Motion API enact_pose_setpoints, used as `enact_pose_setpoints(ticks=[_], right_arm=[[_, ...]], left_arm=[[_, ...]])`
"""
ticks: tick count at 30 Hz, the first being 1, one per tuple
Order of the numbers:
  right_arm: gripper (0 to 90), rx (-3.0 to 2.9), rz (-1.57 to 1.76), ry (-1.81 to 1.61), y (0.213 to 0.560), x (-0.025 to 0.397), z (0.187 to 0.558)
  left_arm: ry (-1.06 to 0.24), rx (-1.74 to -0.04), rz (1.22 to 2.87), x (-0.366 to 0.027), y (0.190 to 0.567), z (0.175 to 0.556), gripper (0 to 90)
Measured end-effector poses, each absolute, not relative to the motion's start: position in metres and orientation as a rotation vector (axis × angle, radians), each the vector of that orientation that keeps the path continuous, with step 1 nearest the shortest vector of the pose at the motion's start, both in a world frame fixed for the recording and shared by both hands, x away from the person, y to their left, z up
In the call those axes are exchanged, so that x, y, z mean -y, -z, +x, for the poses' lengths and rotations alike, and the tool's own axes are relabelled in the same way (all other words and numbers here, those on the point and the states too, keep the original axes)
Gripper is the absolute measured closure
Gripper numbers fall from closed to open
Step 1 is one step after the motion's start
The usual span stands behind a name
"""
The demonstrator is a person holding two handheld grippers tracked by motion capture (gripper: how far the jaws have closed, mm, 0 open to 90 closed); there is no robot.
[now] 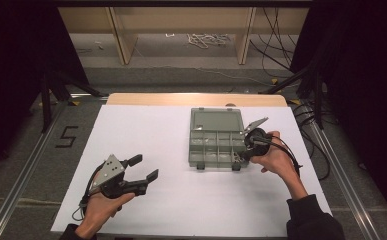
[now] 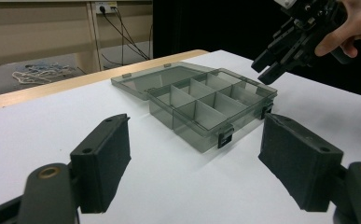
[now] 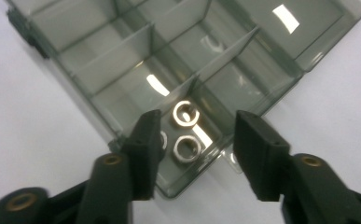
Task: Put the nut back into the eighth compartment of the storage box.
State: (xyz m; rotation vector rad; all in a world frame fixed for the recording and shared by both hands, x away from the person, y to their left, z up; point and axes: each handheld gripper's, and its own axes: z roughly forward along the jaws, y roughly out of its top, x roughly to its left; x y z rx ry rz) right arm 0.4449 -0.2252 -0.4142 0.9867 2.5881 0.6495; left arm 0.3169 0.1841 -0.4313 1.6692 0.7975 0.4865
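Note:
A smoky clear compartment box [image 1: 216, 140] lies open in the middle of the white table, its lid [image 1: 216, 120] folded flat on the far side. My right gripper [image 1: 241, 154] hovers open over the box's near right corner. In the right gripper view its jaws [image 3: 199, 119] straddle a corner compartment of the box [image 3: 117, 60], where a metal nut [image 3: 185, 113] and a second nut [image 3: 186, 148] lie loose; a third [image 3: 163, 139] peeks from behind the left finger. My left gripper [image 1: 143, 170] rests open at the near left, empty and well short of the box [image 2: 206, 100].
A white sheet [image 1: 146, 135] covers the table, with a wooden strip [image 1: 196, 99] along the far edge. Metal rails [image 1: 28, 165] run along both sides. Beyond lie floor cables [image 1: 208, 40] and a "5" mark [image 1: 67, 136].

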Motion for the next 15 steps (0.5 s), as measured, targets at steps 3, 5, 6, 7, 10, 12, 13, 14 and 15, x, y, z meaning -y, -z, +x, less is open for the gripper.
enact_pose_setpoints(ticks=[3, 5, 6, 7, 10, 12, 13, 14, 15], right_arm=[[42.5, -2.543, 1.005, -0.703, 0.4127, 0.2281, 0.4463], [38.3, -2.527, 1.079, -0.739, 0.4106, 0.2286, 0.4448], [36.5, -2.502, 1.059, -0.753, 0.4111, 0.2295, 0.4461], [34.3, -2.492, 1.059, -0.773, 0.4105, 0.2302, 0.4466], [31.7, -2.466, 1.077, -0.784, 0.4085, 0.2317, 0.4468], [30.7, -2.458, 1.105, -0.8, 0.4072, 0.2318, 0.4466], [29.8, -2.448, 1.087, -0.808, 0.4082, 0.2327, 0.4476], [29.1, -2.416, 1.101, -0.825, 0.4095, 0.2319, 0.4476], [28.5, -2.417, 1.115, -0.832, 0.409, 0.2325, 0.4472]], left_arm=[[-0.485, -0.803, 1.666, -0.1843, 0.4314, 0.3165, 23.7], [-0.483, -0.807, 1.665, -0.1845, 0.4316, 0.3164, 23.6], [-0.483, -0.807, 1.665, -0.1846, 0.4318, 0.3163, 23.6], [-0.484, -0.808, 1.666, -0.1848, 0.4318, 0.3163, 23.6], [-0.486, -0.808, 1.667, -0.1853, 0.4319, 0.3162, 23.7], [-0.487, -0.809, 1.667, -0.1858, 0.432, 0.3158, 23.6], [-0.487, -0.818, 1.665, -0.1858, 0.432, 0.3154, 23.6], [-0.488, -0.81, 1.667, -0.1858, 0.4319, 0.3159, 23.6], [-0.487, -0.814, 1.664, -0.1852, 0.4318, 0.3156, 23.6]])
